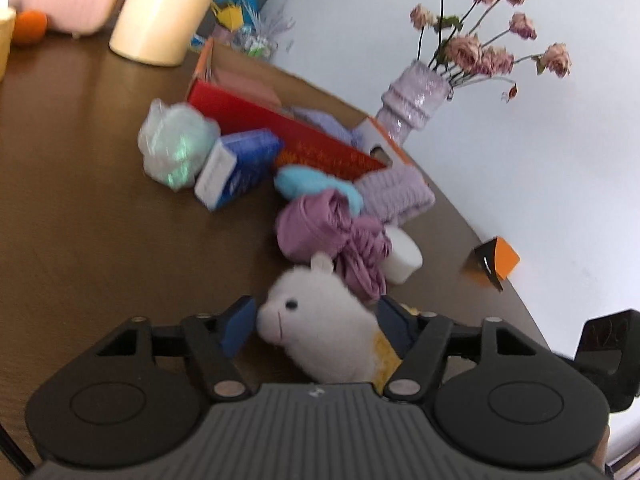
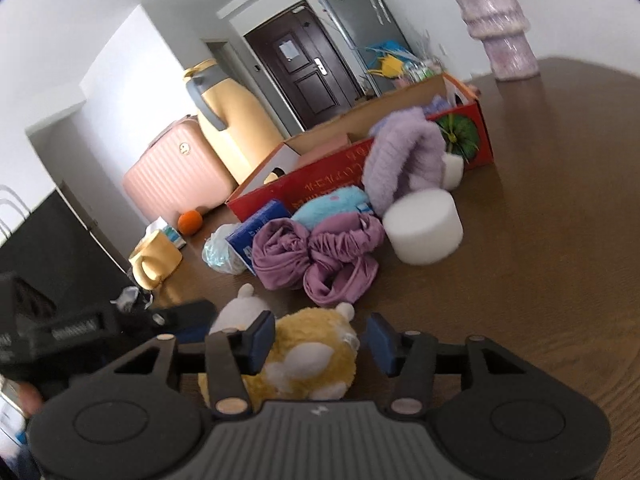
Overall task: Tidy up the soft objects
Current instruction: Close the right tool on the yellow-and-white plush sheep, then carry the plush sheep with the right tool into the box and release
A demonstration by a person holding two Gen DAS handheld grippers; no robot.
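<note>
On the dark wooden table (image 1: pixel 80 184) we see, starting at the left, a bag of pale green mesh (image 1: pixel 174 142) touching a blue tissue pack (image 1: pixel 236 168), and beside them the red cardboard box (image 1: pixel 288 136) lying open with soft things inside. In front of the box sit a light blue plush (image 1: pixel 308 184), a fuzzy lavender cloth (image 1: pixel 396 194), a bundled mauve fabric (image 1: pixel 332 236) and a white foam cylinder (image 1: pixel 402 260) just beside it. Our left gripper (image 1: pixel 316 326) is spread wide around the head of a white and yellow plush hamster (image 1: pixel 320 332), its blue pads (image 1: pixel 240 326) on either side; whether they touch the fur we cannot tell. Our right gripper (image 2: pixel 320 342) is likewise parted around the hamster's yellow back, the left pad against the fur and the right one just clear of it. Further right, behind the box, stands a lavender vase (image 1: pixel 414 102) of dried pink roses (image 1: pixel 488 36), and near the table edge an orange and black block (image 1: pixel 494 262).
</note>
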